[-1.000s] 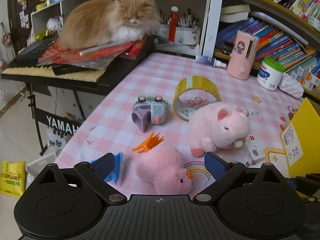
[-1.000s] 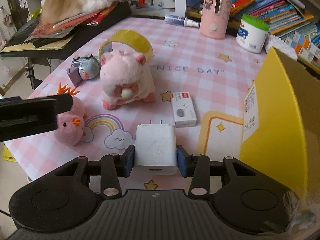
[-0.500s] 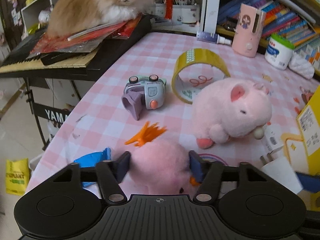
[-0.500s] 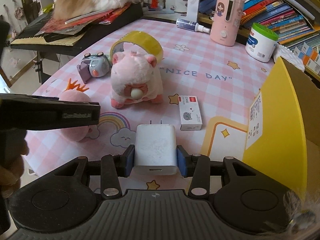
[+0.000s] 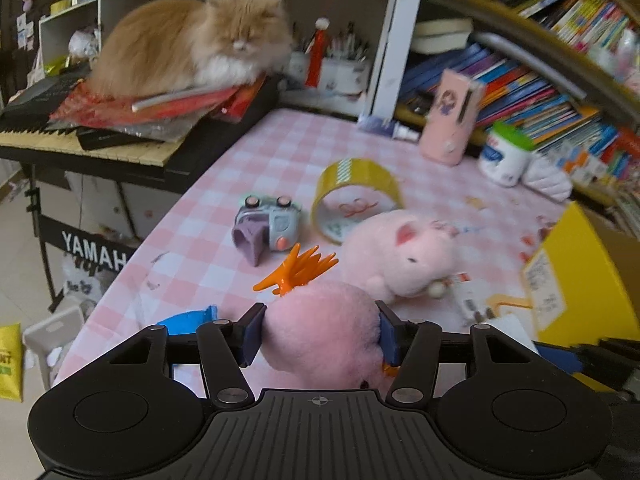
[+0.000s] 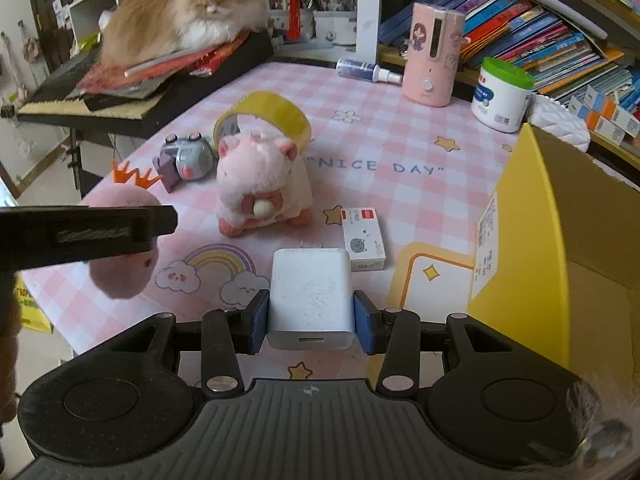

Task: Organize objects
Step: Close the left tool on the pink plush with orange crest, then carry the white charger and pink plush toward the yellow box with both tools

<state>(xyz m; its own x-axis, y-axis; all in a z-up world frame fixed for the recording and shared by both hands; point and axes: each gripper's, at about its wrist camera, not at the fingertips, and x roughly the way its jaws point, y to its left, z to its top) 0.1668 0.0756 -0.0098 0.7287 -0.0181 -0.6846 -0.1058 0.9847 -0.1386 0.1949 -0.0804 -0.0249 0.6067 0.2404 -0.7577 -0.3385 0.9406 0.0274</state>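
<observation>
Left gripper (image 5: 320, 334): jaws narrow, both blue pads pressed into the sides of a round pink plush chick (image 5: 320, 332) with an orange crest; plush visibly squeezed. In the right wrist view the chick (image 6: 120, 264) sits under the black left gripper (image 6: 86, 234) at the near left edge of the table; whether it is lifted clear of the cloth cannot be told.

Right gripper (image 6: 311, 322): jaws narrow, clamped on a white USB charger block (image 6: 310, 296), prongs pointing away, held above the near part of the pink checked tablecloth (image 6: 400, 136).

On the table, other items:
- Pink plush pig (image 6: 260, 184), upright, mid-table, beyond the charger.
- Yellow tape roll (image 6: 276, 114), on edge, directly behind the pig.
- Grey toy camera (image 6: 186, 158), left of the pig, just beside the tape roll.
- Small white box with a red stripe (image 6: 362, 244), flat, right of the pig and close to the charger's prongs.
- Blue clip-like item (image 5: 188, 318), near left edge, partly hidden by the left gripper.
- Open yellow cardboard box (image 6: 532, 216), right side, opening facing up.
- Pink cylindrical device (image 6: 434, 54) and a white jar with a green lid (image 6: 502, 94), far right, by the bookshelf.

An orange-and-white cat (image 6: 184, 12) lies on papers on the keyboard at far left.
</observation>
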